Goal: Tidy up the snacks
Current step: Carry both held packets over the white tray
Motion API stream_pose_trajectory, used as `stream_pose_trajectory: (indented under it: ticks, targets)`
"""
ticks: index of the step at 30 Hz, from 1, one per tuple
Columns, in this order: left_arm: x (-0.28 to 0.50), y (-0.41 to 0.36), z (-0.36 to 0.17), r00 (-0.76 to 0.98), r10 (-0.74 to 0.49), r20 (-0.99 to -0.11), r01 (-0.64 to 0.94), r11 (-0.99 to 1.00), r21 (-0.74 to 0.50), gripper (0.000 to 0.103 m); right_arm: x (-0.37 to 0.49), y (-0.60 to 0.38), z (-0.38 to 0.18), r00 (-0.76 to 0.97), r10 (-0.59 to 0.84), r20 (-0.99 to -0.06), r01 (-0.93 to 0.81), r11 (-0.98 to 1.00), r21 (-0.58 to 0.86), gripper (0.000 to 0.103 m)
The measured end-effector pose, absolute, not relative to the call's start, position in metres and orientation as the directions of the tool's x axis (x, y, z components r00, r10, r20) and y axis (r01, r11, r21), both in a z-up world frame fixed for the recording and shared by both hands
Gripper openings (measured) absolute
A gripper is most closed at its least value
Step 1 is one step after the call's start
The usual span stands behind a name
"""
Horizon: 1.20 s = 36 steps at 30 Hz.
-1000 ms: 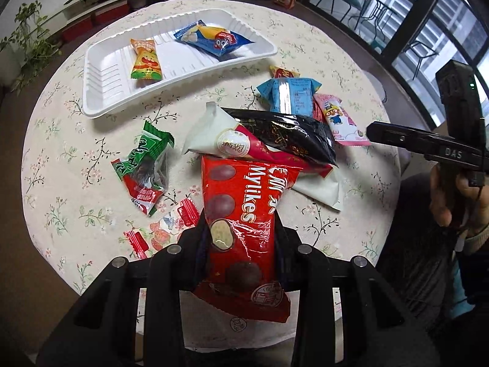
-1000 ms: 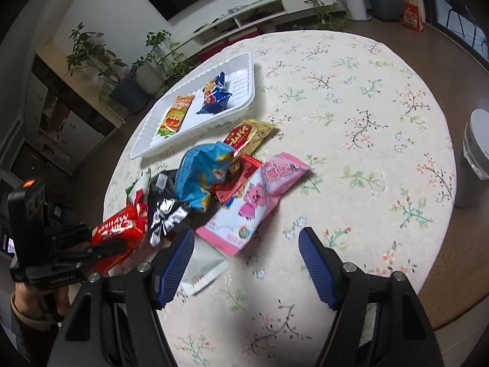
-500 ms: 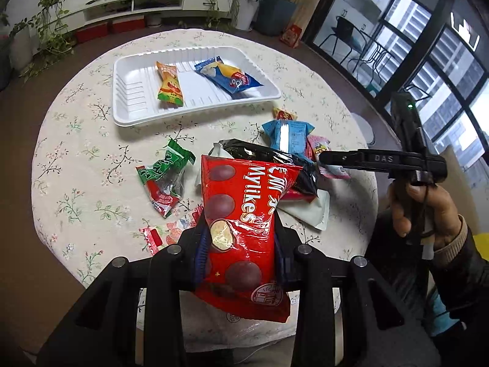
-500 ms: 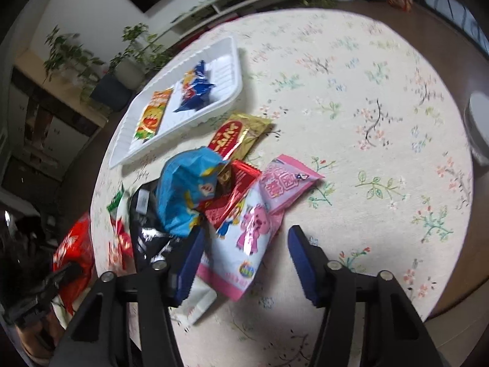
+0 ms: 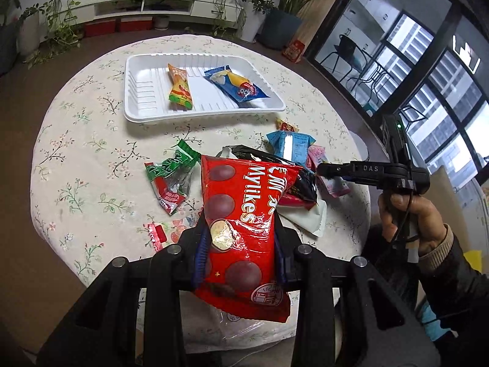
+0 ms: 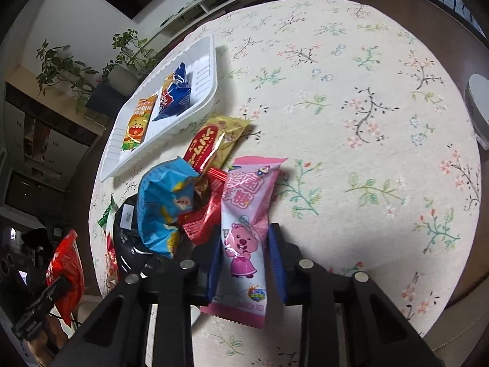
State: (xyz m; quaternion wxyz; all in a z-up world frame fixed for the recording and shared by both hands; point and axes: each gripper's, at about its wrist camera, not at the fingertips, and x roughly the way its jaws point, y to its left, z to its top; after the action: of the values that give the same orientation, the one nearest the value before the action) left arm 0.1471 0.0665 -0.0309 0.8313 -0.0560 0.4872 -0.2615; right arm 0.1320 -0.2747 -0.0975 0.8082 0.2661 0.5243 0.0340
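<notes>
My left gripper (image 5: 240, 244) is shut on a red Mylikes bag (image 5: 244, 220) and holds it above the table's near edge; the bag also shows in the right wrist view (image 6: 65, 272). My right gripper (image 6: 246, 257) straddles a pink candy packet (image 6: 247, 214) lying on the table, its blue pads close on both sides, with a small gap showing. A white tray (image 5: 146, 98) at the far side holds an orange packet (image 5: 180, 90) and a blue packet (image 5: 238, 87).
A pile beside the pink packet holds a light blue bag (image 6: 165, 205), a black bag (image 5: 275, 159), a red wrapper (image 6: 201, 214) and a gold-red packet (image 6: 214, 140). A green-red packet (image 5: 172, 180) lies left of the pile. The round floral table (image 6: 366, 122) stretches right.
My left gripper has lifted and drawn back with the red bag. My right gripper has moved forward onto the pink packet and narrowed around it.
</notes>
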Motion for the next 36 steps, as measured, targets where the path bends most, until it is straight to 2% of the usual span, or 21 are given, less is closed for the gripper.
stream_pose_trajectory:
  ticks: [11, 20, 29, 33, 36]
  targets:
    - [0.144, 0.081, -0.025, 0.428, -0.486, -0.762, 0.331, 0.869, -0.368, 0.032, 0.098, -0.294, -0.067, 0.529, 0.328, -0.782, 0.198, 0.849, 0.49, 0.03]
    - [0.168, 0.112, 0.011, 0.526, -0.462, -0.714, 0.263, 0.887, -0.38, 0.032, 0.097, -0.323, -0.019, 0.618, 0.298, -0.728, 0.179, 0.848, 0.499, 0.03]
    - [0.249, 0.124, 0.058, 0.6, -0.428, -0.676, 0.231, 0.902, -0.366, 0.032, 0.164, -0.295, 0.065, 0.7, 0.311, -0.643, 0.011, 0.895, 0.445, 0.03]
    - [0.296, 0.116, 0.059, 0.603, -0.398, -0.691, 0.219, 0.916, -0.337, 0.032, 0.214, -0.25, 0.079, 0.678, 0.343, -0.65, -0.088, 0.916, 0.392, 0.03]
    - [0.328, 0.102, 0.043, 0.578, -0.376, -0.724, 0.218, 0.926, -0.307, 0.032, 0.252, -0.217, 0.068, 0.627, 0.36, -0.691, -0.134, 0.923, 0.36, 0.03]
